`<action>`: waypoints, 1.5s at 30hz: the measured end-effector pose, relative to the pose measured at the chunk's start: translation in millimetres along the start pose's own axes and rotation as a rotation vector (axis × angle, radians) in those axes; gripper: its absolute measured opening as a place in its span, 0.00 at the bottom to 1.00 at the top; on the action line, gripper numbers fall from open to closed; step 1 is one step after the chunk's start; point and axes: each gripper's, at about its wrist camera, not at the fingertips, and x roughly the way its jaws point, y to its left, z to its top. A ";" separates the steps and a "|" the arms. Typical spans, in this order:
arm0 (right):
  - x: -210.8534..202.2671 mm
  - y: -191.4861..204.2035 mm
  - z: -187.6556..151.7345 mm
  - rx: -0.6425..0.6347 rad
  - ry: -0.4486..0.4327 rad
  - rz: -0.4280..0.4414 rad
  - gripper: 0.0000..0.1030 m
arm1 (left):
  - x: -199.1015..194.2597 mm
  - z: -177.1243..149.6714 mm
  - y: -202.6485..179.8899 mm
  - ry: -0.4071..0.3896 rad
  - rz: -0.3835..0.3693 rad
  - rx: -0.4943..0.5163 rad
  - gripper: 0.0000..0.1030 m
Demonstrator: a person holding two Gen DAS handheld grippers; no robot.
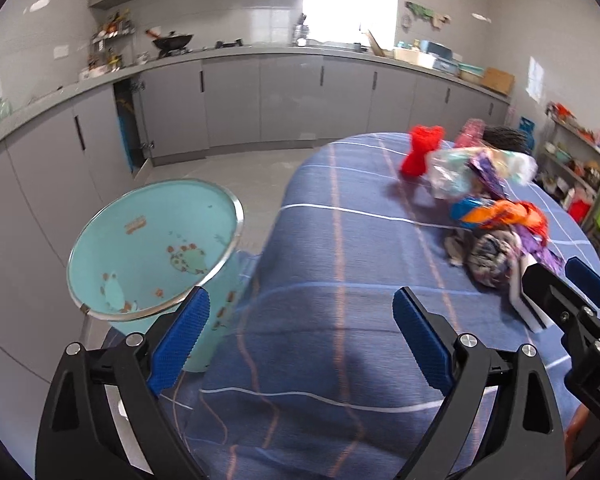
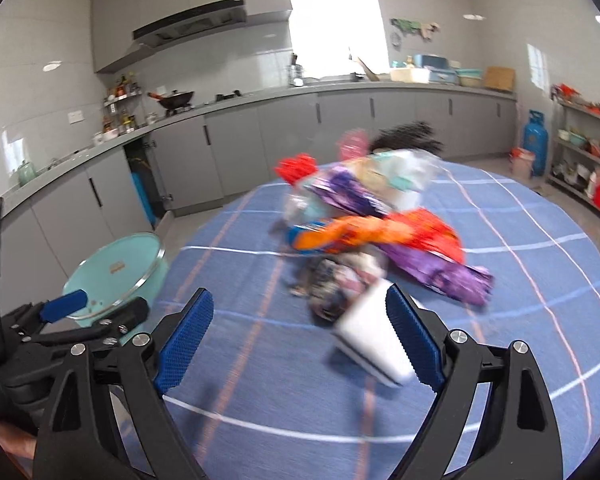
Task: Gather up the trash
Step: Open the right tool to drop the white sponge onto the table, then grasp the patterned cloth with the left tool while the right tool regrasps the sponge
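Both the left gripper (image 1: 300, 336) and the right gripper (image 2: 300, 338) hover open and empty over the blue-clothed surface (image 1: 340, 264), the trash pile (image 2: 372, 232) beyond, the teal bin (image 1: 152, 248) at left.

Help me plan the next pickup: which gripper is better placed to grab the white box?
Right. The right gripper is open with the white box against its finger; the left gripper faces bare tablecloth beside the teal bin.

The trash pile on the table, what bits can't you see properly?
- Trash pile: smeared by motion blur in the right wrist view, so wrappers can't be told apart.
- White box: partly behind the right gripper in the left wrist view.
- Bin: base hidden by the tablecloth.
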 end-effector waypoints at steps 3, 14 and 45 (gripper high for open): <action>-3.4 -23.2 -5.6 0.039 0.013 -0.039 0.84 | -3.4 -1.4 -18.4 -0.009 -0.024 0.028 0.89; -5.3 -64.6 -7.7 0.112 0.072 -0.111 0.83 | 2.3 -13.2 -61.2 0.020 -0.067 0.135 0.89; -22.2 -78.1 25.7 0.104 0.061 -0.266 0.63 | 37.5 27.1 -116.6 0.041 -0.204 0.181 0.71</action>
